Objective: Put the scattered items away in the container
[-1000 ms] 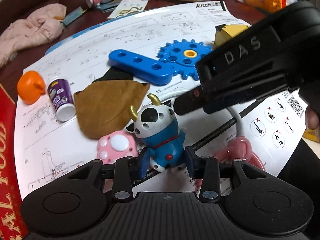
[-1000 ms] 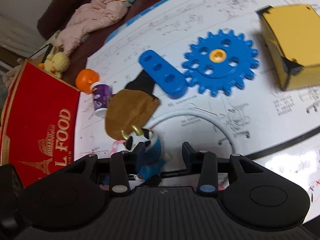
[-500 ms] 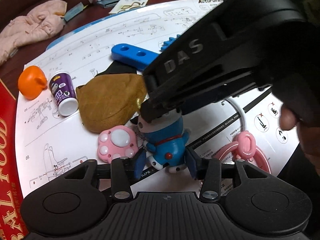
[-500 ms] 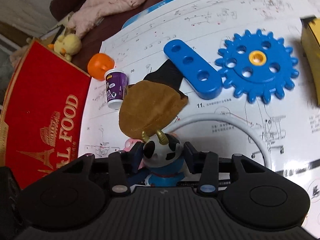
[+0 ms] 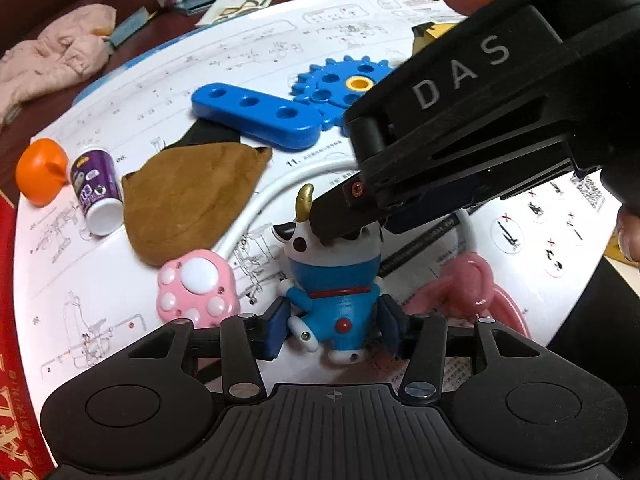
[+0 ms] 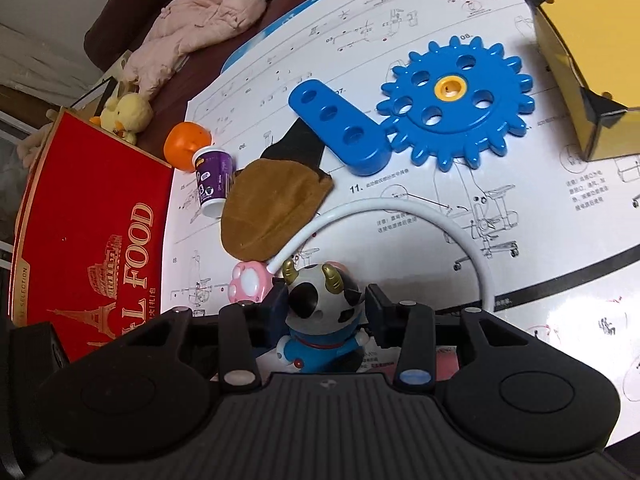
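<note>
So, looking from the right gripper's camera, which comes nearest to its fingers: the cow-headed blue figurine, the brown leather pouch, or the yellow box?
1. Cow-headed blue figurine: between the fingers.
2. Brown leather pouch: up-left.
3. Yellow box: far upper right.

We see a white instruction sheet (image 6: 280, 60) with line drawings covering most of the dark wooden table (image 6: 192, 68). At eleven o'clock of the sheet a crumpled pink padded garment (image 6: 208, 4) lies on the bare wood, touching the sheet's far corner. Near twelve o'clock in the left view, loose cards and booklets (image 5: 240, 4) lie just off the paper's edge.
</note>
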Motion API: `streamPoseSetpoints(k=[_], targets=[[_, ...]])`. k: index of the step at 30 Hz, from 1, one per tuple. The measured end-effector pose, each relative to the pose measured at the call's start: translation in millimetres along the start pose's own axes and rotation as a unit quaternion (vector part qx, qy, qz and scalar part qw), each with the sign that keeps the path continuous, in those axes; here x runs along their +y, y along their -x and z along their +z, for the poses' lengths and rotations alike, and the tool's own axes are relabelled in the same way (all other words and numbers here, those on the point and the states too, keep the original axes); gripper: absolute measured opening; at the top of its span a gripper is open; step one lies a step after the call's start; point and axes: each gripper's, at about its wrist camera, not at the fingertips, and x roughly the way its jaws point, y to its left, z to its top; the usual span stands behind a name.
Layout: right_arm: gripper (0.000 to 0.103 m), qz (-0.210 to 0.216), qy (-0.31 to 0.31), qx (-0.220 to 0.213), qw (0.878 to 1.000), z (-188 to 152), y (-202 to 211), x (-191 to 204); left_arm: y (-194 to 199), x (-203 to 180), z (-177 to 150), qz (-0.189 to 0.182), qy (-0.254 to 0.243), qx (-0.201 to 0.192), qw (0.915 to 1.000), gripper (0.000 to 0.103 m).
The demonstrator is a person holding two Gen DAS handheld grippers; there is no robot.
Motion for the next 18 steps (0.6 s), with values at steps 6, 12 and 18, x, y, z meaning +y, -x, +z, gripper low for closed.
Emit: streamPoseSetpoints(k=[6, 12, 18], targets=[[0.053, -0.002, -0.002, 0.003, 1.000, -1, -1, 3, 3, 2, -4, -0.011, 0.006, 0.000, 0.9999, 0.042], [0.058, -0.016, 0.018, -0.002, 1.000, 1, -10, 16, 4, 2, -4, -0.008, 0.008, 0.004, 0.9999, 0.041], [0.053, -0.018, 0.021, 0.000, 1.000, -1, -9, 12, 4, -1, -2, 0.005, 0.003, 0.012, 0.9999, 0.053]])
